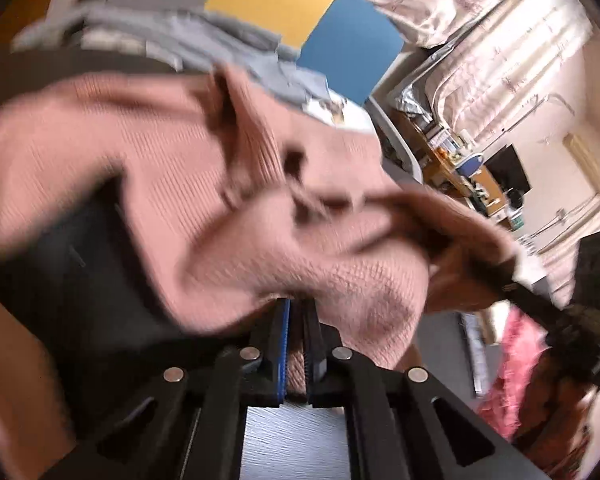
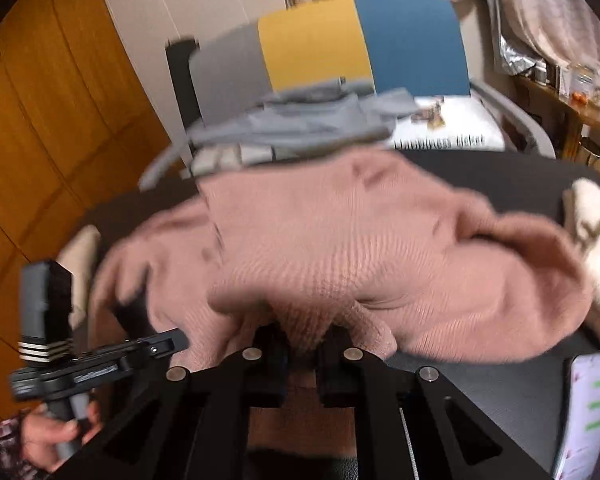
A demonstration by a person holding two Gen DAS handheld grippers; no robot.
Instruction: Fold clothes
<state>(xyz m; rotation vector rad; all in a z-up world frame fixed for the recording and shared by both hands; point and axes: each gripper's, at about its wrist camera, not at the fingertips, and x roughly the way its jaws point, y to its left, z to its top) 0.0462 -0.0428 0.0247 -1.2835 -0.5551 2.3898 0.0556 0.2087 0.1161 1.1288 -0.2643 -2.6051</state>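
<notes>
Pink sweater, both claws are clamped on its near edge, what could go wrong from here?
1. Each claw, left and right, pinches only a small bunch of the pink sweater, so the knit may slip out when lifted.
2. The sweater is crumpled, so a fold may set in creases.
3. The grey garment lies right behind it and could get dragged along.

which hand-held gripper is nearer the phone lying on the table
Right. The right hand-held gripper, shut on the pink sweater, has the phone just to its right; the left hand-held gripper grips farther left.
</notes>
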